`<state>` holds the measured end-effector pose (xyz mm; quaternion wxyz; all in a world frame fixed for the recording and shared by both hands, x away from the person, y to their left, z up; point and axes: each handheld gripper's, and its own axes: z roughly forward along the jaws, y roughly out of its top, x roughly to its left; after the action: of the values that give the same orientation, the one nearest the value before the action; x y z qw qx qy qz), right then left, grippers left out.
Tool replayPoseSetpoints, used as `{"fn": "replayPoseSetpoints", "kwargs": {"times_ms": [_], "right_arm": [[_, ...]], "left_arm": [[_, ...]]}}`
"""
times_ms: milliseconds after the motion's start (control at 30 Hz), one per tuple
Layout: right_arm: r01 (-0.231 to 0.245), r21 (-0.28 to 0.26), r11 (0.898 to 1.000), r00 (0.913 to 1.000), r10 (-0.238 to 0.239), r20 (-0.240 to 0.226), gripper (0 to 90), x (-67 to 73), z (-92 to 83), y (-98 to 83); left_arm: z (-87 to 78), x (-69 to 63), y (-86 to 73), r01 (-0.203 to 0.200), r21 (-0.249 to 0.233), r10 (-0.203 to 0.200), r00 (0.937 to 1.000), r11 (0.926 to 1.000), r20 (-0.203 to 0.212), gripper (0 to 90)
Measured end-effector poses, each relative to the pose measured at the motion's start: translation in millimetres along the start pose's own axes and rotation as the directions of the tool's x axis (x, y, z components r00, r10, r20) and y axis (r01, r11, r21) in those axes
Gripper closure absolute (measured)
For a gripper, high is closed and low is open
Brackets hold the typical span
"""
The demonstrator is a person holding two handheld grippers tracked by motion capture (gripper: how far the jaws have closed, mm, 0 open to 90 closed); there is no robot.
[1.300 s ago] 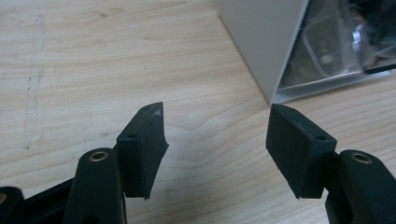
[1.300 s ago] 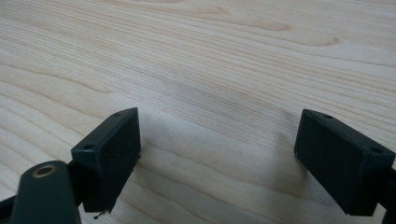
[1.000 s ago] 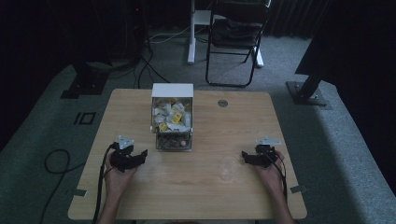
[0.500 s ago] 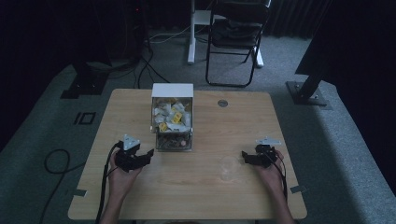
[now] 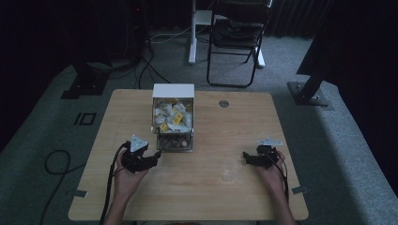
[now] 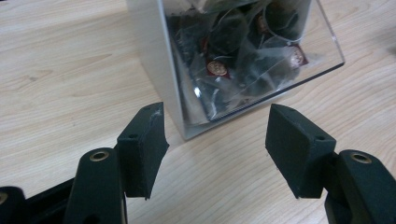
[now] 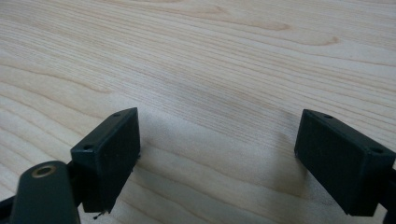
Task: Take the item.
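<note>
A person sits at a pale wooden table (image 5: pixel 206 197) in a dim room, a two-jaw gripper in each hand. From the high view, a clear box (image 5: pixel 173 123) with a white back stands just left of the table's centre, toward the far edge, packed with tea bags (image 5: pixel 172 115) bearing yellow and white tags above and darker ones in its lower section. The left gripper (image 5: pixel 151 161) rests at about 7 o'clock from the box, just beside its near corner, jaws pointing toward 3 o'clock. In the left gripper view its jaws stand wide apart with nothing between them, the box's lower corner (image 6: pixel 196 126) just ahead of them and apart from both, dark tea bags with round red labels (image 6: pixel 217 67) showing through the clear wall. The right gripper (image 5: pixel 247 158) lies near the table's right edge, at about 4 o'clock from the box and well apart from it, pointing toward 9 o'clock. In the right gripper view its jaws are spread wide over bare wood grain. A faint clear round thing (image 5: pixel 229 168) sits on the table just left of the right gripper; what it is cannot be told. A folding chair (image 5: pixel 236 37) stands on the carpet beyond the table at 12 o'clock.
</note>
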<state>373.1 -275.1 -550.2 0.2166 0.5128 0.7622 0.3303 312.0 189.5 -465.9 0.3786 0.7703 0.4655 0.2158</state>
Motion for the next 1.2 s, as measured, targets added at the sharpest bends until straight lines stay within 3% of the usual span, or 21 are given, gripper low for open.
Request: {"fn": "replayPoseSetpoints", "kwargs": {"times_ms": [567, 1200], "right_arm": [[-0.001, 0.0, 1.0, 1.0, 0.001, 0.0, 14.1, 0.0, 0.0, 0.0], [-0.001, 0.001, 1.0, 1.0, 0.001, 0.0, 14.0, 0.1, 0.0, 0.0]], "left_arm": [[4.8, -17.9, 6.9, -0.067, -0.021, 0.068, 0.9964, 0.9975, 0.051, 39.9], [22.0, -31.4, 11.6, -0.097, -0.029, 0.099, 0.9922, 0.9949, 0.076, 39.4]]}}
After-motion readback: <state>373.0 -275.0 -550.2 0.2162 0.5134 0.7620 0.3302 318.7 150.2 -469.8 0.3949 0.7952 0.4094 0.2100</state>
